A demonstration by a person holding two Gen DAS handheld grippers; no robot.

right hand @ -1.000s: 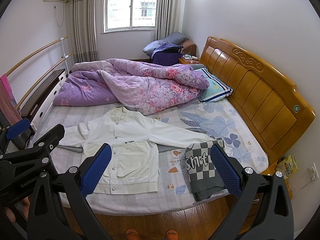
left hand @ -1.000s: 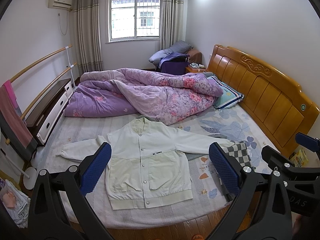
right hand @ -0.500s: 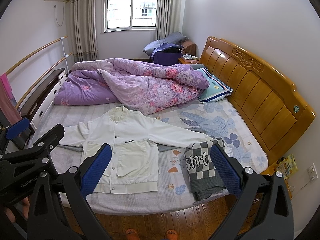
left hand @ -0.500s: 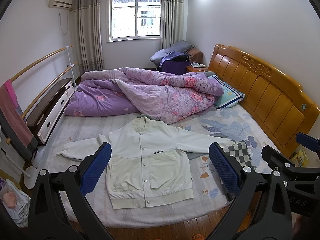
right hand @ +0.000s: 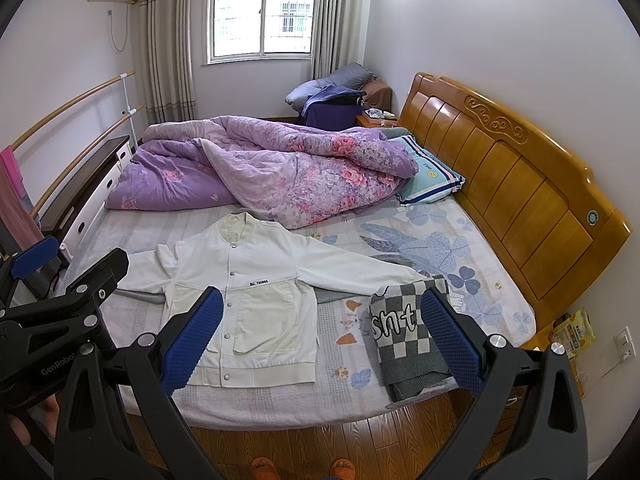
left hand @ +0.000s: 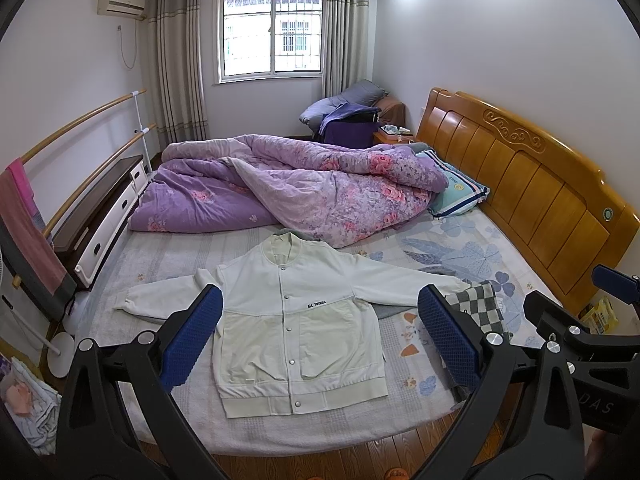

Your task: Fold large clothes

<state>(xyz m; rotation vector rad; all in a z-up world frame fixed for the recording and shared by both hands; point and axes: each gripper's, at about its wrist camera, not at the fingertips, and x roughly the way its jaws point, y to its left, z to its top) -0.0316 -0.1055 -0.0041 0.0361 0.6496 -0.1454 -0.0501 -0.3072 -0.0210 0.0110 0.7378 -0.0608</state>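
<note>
A white snap-button jacket (left hand: 296, 320) lies flat, front up, sleeves spread, on the near half of the bed; it also shows in the right wrist view (right hand: 248, 292). A grey garment peeks out under it. My left gripper (left hand: 320, 332) is open and empty, held well above the jacket's lower body. My right gripper (right hand: 320, 328) is open and empty, held above the bed between the jacket and a folded grey checked sweater (right hand: 408, 336). Each gripper's body shows at the edge of the other's view.
A crumpled purple floral quilt (left hand: 288, 188) fills the far half of the bed, with a striped pillow (left hand: 460, 196) by the wooden headboard (left hand: 532, 196). A drawer cabinet and wooden rails (left hand: 80, 148) stand left. Wood floor (right hand: 320, 440) lies before the bed.
Both views have shifted very slightly; the jacket and sweater lie as before. Both grippers stay open.
</note>
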